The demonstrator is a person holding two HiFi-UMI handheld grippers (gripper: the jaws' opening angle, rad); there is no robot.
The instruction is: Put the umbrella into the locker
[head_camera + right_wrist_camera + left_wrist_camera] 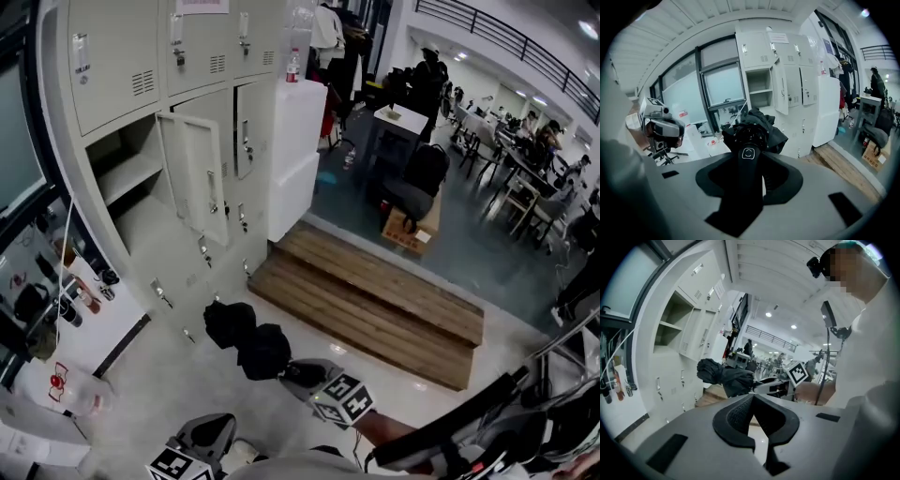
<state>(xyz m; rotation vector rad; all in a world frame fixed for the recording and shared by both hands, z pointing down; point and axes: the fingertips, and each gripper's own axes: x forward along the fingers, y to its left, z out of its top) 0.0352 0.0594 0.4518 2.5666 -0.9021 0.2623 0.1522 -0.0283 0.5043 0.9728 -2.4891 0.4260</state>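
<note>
While the right claw [749, 161] clamps the folded umbrella [247, 337] by its handle, its length points toward the open locker compartment [129, 174], the left claw [752, 399] closed and empty.

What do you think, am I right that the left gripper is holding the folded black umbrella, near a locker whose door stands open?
Not quite: the right gripper holds the folded black umbrella, not the left. The right gripper view shows its handle clamped between the fingers. The left gripper is empty. The locker door does stand open.
</note>
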